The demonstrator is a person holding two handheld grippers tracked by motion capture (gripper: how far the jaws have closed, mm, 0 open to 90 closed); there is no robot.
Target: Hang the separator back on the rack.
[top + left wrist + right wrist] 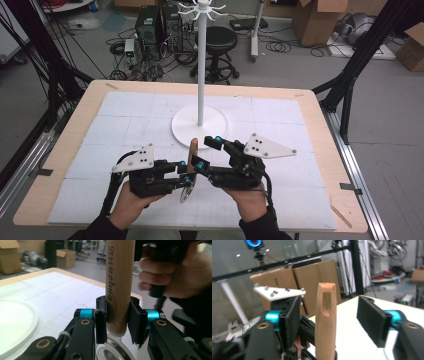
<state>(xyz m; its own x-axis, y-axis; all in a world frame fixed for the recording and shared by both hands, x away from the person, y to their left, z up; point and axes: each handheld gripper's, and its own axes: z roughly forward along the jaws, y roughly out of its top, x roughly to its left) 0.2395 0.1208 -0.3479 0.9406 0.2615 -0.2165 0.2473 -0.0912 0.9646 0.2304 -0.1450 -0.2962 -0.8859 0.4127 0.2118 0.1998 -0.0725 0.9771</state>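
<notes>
A utensil with a wooden handle [193, 150] stands upright above the table's front middle, its shiny metal head [186, 192] hanging below. My left gripper [183, 170] is shut on the handle's lower end; in the left gripper view both pads [101, 322] press the handle [117, 290] just above the metal head [112, 353]. My right gripper [207, 152] is open around the handle's upper part. In the right gripper view the slotted handle top [325, 322] stands between the jaws, nearer the left pad [293, 315], with air on both sides.
A white hook stand [200, 60] rises from a round base [185, 131] at the middle of the white mat [125, 115], just beyond the grippers. Its base [15, 322] also lies left of the left gripper. A stool, computers and cardboard boxes stand on the floor behind the table.
</notes>
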